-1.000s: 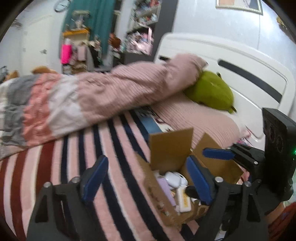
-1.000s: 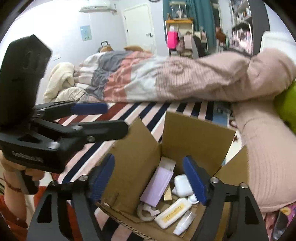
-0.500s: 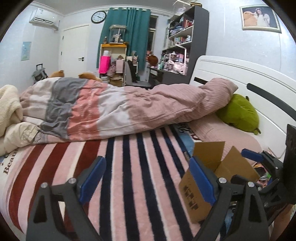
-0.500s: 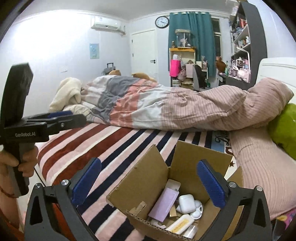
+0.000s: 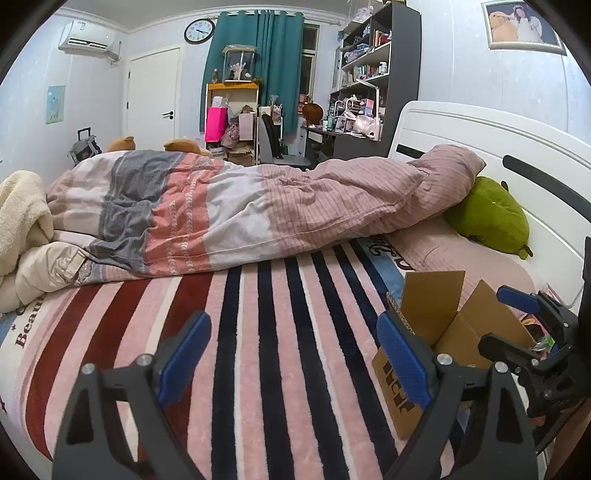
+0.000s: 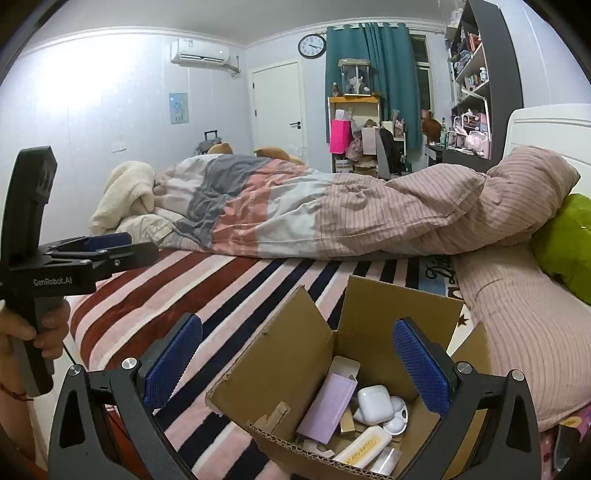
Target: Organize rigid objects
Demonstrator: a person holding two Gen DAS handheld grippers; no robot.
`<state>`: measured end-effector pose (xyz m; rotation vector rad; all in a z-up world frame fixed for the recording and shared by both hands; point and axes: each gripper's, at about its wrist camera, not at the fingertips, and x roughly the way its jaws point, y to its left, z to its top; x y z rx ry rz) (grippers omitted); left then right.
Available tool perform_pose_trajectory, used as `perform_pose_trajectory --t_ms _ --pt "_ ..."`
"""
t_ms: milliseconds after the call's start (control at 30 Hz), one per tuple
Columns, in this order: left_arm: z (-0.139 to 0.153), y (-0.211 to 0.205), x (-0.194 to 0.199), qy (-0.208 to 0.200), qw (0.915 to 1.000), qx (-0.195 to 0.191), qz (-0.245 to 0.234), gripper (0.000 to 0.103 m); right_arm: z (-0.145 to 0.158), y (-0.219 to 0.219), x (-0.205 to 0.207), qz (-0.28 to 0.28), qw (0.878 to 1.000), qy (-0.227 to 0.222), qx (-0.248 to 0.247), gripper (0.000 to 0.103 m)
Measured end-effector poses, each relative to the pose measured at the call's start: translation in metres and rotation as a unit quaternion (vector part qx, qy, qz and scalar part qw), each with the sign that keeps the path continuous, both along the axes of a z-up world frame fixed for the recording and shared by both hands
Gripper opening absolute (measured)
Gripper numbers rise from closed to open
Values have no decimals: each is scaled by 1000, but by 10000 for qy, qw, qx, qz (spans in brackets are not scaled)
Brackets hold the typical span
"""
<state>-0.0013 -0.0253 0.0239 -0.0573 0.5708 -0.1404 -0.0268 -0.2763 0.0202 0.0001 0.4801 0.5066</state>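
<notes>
Your left wrist view: low over the striped bed (image 5: pixel 258 332), facing the far wall | your right wrist view: close above the open brown cardboard box (image 6: pixel 295 369) | both share box (image 5: pixel 432 306), bed.

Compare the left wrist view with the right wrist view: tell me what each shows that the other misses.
Only the left wrist view shows the framed picture on the wall and the cardboard box from outside, its printed side visible but its contents hidden. Only the right wrist view looks into the box, showing the white earbud case, the lilac packet and the cream tube. Both share the striped blanket, the rumpled duvet, the green plush, the wall clock, and an open, empty tool: left tool, right tool.
</notes>
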Motion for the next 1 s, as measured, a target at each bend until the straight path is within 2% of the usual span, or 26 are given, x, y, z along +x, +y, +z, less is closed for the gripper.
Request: perform_pose_trajectory --t_ms 1000 --pt "-5 6 3 27 9995 230 222 90 -1 -1 14 183 9998 63 55 103"
